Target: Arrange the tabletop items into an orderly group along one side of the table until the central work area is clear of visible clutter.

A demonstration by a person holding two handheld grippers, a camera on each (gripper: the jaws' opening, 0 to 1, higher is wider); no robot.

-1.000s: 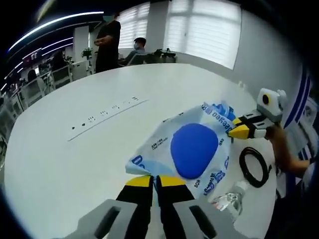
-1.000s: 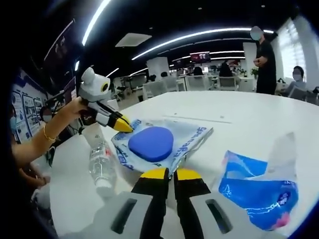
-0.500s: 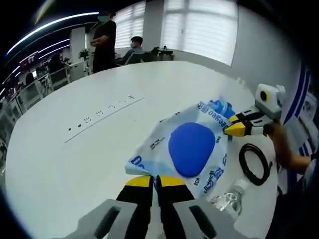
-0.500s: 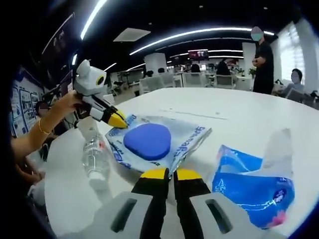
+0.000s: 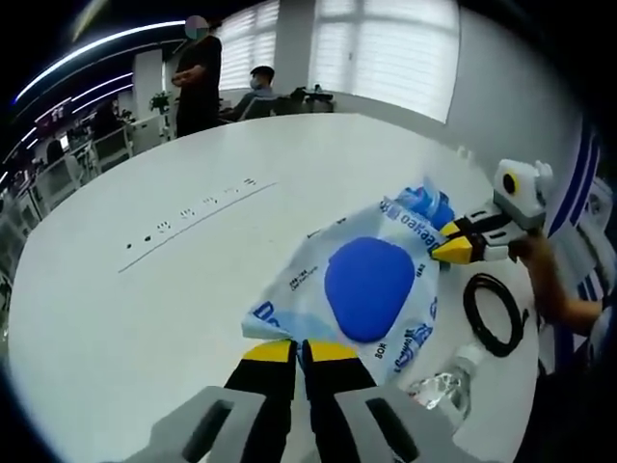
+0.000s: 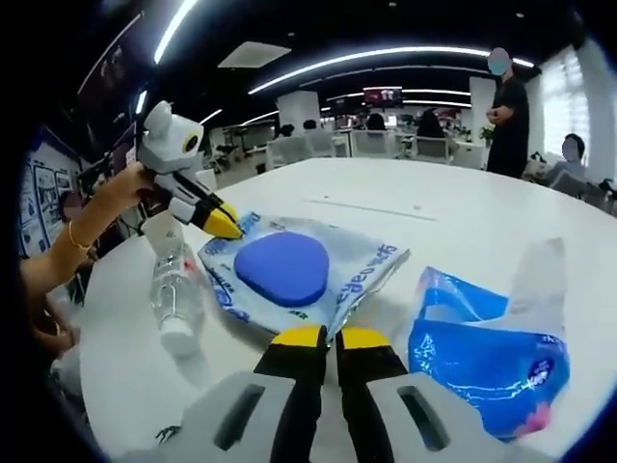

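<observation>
Left gripper view: white table [image 5: 145,309], large and rounded. A clear pack [image 5: 359,285] with blue print and a blue oval pad inside lies flat at centre, from 6 o'clock up to 2 o'clock. At 4 o'clock a black cable loop [image 5: 494,318] rests near the table edge; at 5 o'clock a clear bottle [image 5: 445,384] lies on its side. A dark seam line with small marks crosses the table at 10 o'clock. 2 people stand or sit beyond the far edge at 12 o'clock, by the windows.

Left gripper [image 5: 300,351]: yellow tips pressed together on the near edge of the pack; no gap visible between them. Right gripper [image 5: 445,251] comes in at 3 o'clock, held by a hand, tips closed on the pack's far edge.

Right gripper view: right gripper [image 6: 323,337] tips together at 6 o'clock, pinching the pack [image 6: 299,275] edge. Left gripper [image 6: 229,228] at 10 o'clock touches the opposite edge. Bottle [image 6: 175,304] lies just beside the pack at 9 o'clock. A 2nd blue bag [image 6: 492,357], crumpled, sits at 4 o'clock, apart from the pack.

Open room: table bare from 9 to 12 o'clock in the left gripper view; table edge close behind the cable and bottle.
</observation>
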